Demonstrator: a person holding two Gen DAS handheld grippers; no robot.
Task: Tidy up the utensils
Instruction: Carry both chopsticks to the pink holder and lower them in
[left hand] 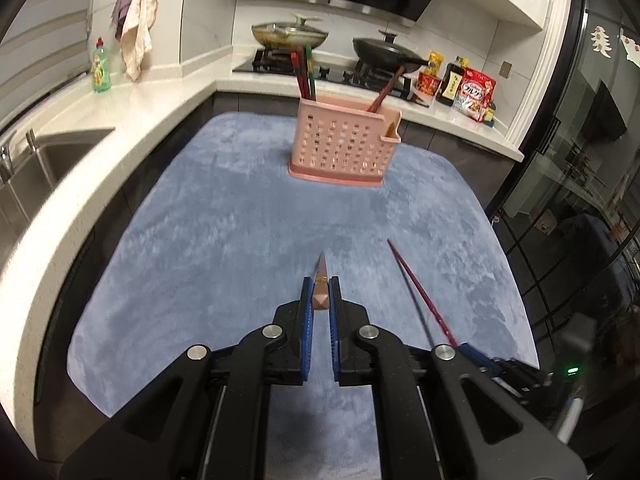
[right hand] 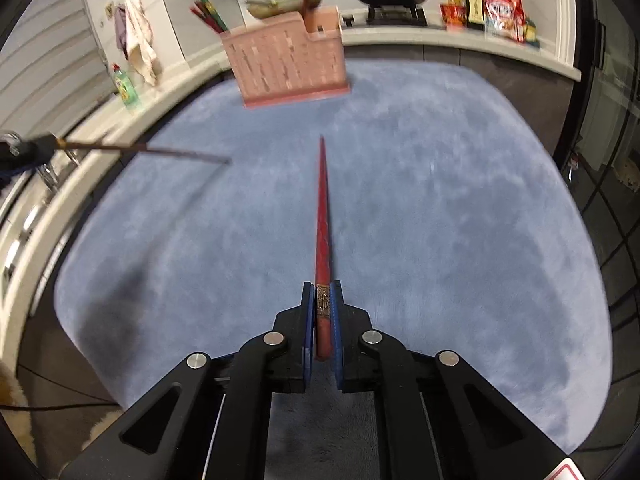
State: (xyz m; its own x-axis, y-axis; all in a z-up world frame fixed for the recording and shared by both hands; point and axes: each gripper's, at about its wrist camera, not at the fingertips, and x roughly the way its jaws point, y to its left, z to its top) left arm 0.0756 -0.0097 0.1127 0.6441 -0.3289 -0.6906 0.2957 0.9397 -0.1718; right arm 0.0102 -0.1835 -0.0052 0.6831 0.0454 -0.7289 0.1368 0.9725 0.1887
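A pink perforated utensil basket (left hand: 344, 142) stands on the blue mat (left hand: 224, 232), with several chopsticks (left hand: 305, 74) and a brown utensil upright in it. My left gripper (left hand: 321, 292) is shut on a brown chopstick (left hand: 321, 280) that points forward toward the basket. My right gripper (right hand: 321, 300) is shut on a red chopstick (right hand: 322, 216) that points toward the basket (right hand: 286, 66). The red chopstick also shows at the right in the left wrist view (left hand: 416, 292). The brown chopstick shows at the left in the right wrist view (right hand: 140, 151), above the mat (right hand: 440, 220).
A white counter (left hand: 132, 120) wraps the mat's left and far sides, with a sink (left hand: 36, 168), a green soap bottle (left hand: 101, 66), a stove with two pans (left hand: 384, 50) and food packets (left hand: 476, 94). A glass door (left hand: 580, 184) is on the right.
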